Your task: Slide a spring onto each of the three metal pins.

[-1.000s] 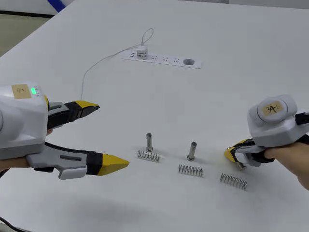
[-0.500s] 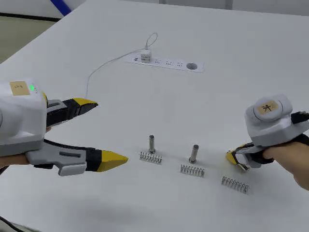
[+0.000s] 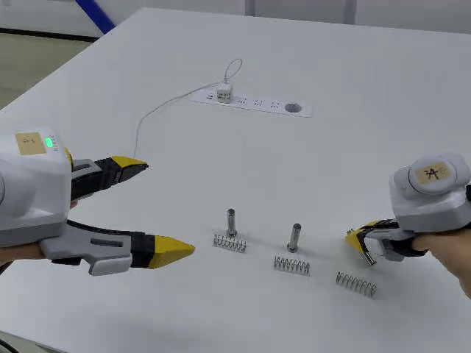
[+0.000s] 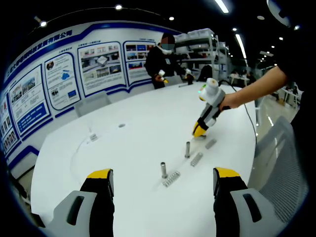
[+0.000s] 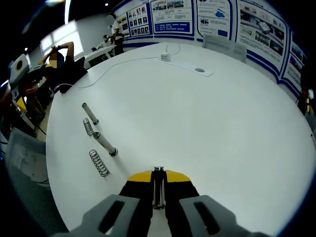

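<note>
1. Table (image 3: 353, 88): no spring threaded yet, all three still to do.
2. Your left gripper (image 3: 163, 208), nine o'clock: fingers wide apart, empty.
3. Your right gripper (image 3: 358, 243), three o'clock: fingers pinching the third pin (image 5: 158, 190).
4. Left pin (image 3: 231, 222) and middle pin (image 3: 296, 237) stand upright; springs (image 3: 291, 265) lie loose at their six o'clock.

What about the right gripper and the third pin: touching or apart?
Touching. The right gripper view shows the right gripper shut on the pin, its shaft clamped between the two jaws.

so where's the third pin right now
The third pin is clamped in the right gripper, at the right of the head view, just above the rightmost spring and right of the right-hand standing pin.
</note>
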A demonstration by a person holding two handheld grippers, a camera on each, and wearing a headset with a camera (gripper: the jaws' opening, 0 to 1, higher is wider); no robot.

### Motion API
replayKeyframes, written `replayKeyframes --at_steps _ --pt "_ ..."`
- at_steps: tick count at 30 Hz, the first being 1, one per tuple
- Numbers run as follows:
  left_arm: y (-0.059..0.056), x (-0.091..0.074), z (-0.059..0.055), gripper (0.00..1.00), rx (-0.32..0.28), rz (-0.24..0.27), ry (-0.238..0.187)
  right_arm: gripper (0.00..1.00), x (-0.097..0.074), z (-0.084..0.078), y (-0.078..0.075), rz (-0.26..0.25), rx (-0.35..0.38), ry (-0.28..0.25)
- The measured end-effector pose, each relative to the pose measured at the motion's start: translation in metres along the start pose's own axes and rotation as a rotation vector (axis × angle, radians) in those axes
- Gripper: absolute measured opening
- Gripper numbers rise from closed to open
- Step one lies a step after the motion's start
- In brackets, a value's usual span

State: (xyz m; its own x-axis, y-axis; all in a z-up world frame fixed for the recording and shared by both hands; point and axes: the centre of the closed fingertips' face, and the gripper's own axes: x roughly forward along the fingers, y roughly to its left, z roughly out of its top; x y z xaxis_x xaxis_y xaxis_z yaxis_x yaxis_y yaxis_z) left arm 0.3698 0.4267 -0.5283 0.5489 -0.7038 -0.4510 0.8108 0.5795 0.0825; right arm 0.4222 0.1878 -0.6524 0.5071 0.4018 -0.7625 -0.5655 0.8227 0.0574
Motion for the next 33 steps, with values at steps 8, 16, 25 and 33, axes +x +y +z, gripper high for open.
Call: replayKeyframes --at_steps 8,16,25,33 --pt "0.001 -0.001 0.005 0.84 0.007 0.006 -0.014 0.08 -0.008 0.004 -0.001 -0.002 -0.007 -0.042" --pt "0.001 -0.007 0.005 0.84 0.036 0.0 0.006 0.08 -0.015 0.006 0.003 -0.005 -0.021 -0.072" --pt "0.001 -0.012 0.007 0.85 0.062 0.002 0.019 0.08 -0.015 0.009 -0.001 -0.011 -0.046 -0.113" --pt "0.0 -0.012 0.008 0.84 0.057 0.011 0.012 0.08 -0.022 0.009 -0.001 -0.006 -0.067 -0.183"
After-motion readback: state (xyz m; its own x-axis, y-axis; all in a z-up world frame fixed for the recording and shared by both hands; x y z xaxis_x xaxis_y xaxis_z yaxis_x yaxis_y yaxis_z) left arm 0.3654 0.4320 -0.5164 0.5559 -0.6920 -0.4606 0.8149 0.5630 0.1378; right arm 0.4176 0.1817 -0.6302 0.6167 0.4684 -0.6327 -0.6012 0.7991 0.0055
